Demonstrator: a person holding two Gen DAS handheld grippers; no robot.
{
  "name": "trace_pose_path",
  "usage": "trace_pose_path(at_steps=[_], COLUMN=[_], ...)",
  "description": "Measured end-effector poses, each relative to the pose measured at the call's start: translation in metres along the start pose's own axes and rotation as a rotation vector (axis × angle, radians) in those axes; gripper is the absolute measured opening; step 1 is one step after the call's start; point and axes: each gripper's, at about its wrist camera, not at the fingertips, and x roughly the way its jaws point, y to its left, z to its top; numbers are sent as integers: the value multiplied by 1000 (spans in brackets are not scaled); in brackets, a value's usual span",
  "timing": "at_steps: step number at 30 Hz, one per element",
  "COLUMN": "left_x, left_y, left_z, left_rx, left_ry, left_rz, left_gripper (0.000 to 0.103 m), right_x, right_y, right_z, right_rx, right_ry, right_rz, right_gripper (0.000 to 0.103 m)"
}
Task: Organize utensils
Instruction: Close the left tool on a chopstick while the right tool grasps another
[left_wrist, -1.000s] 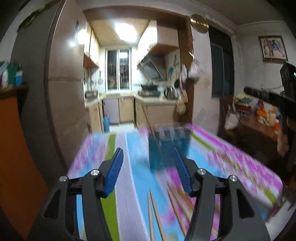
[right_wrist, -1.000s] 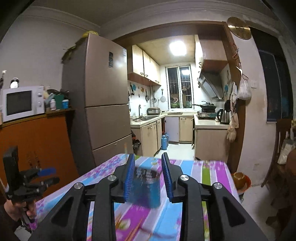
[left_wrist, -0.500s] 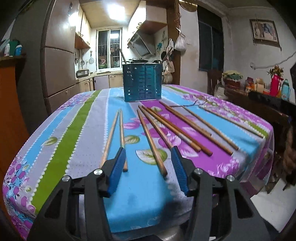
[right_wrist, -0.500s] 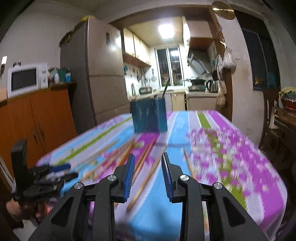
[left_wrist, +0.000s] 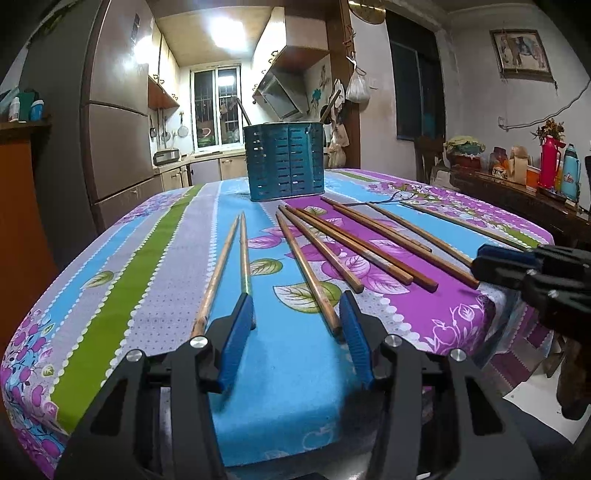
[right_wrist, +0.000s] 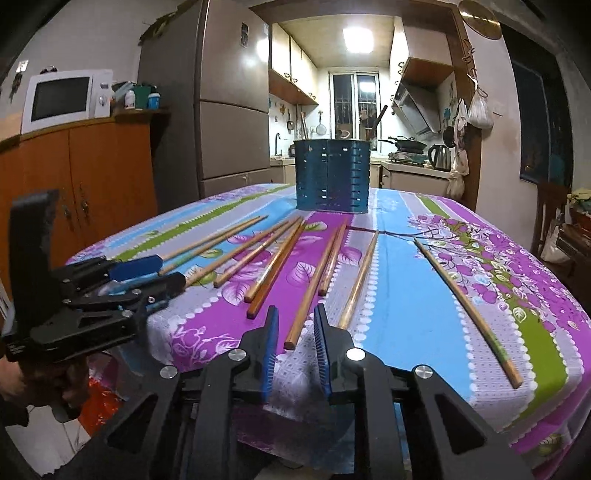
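Wooden chopsticks lie fanned flat before the upright blue slotted holder

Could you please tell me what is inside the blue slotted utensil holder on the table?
Dark stick-like handles poke above the utensil holder rim; what they are is unclear. Its walls hide everything lower inside.

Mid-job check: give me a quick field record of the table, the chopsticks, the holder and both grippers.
table: floral striped tablecloth
holder: blue slotted utensil holder, upright at the far end, a few utensils already standing in it
chopsticks: loose wooden chopsticks lying fanned out in front of the holder
left gripper: jaws closing, nothing gripped, low at the table's near edge
right gripper: jaws closing, one chopstick end lies between them, not yet pinched
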Motion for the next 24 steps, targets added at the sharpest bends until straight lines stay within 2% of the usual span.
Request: trace_pose_path(at_steps=[4, 8, 13, 24], left_x=[2, 5, 4, 6], left_y=[-5, -9, -16, -20], left_z=[-1, -3, -5, -7], left_rx=[7, 10, 26, 3], left_ry=[-10, -14, -25, -52], left_rz=[-6, -3, -5, 10], left_gripper=[42, 34, 22, 21], right_x=[8, 10, 11, 11], right_y=[0, 2, 3, 5], right_z=[-4, -5, -5, -9], right_rx=[9, 8, 17, 18], right_ry=[13, 1, 1, -24], right_rz=[-17, -36, -40, -66], right_gripper=[17, 12, 11, 12])
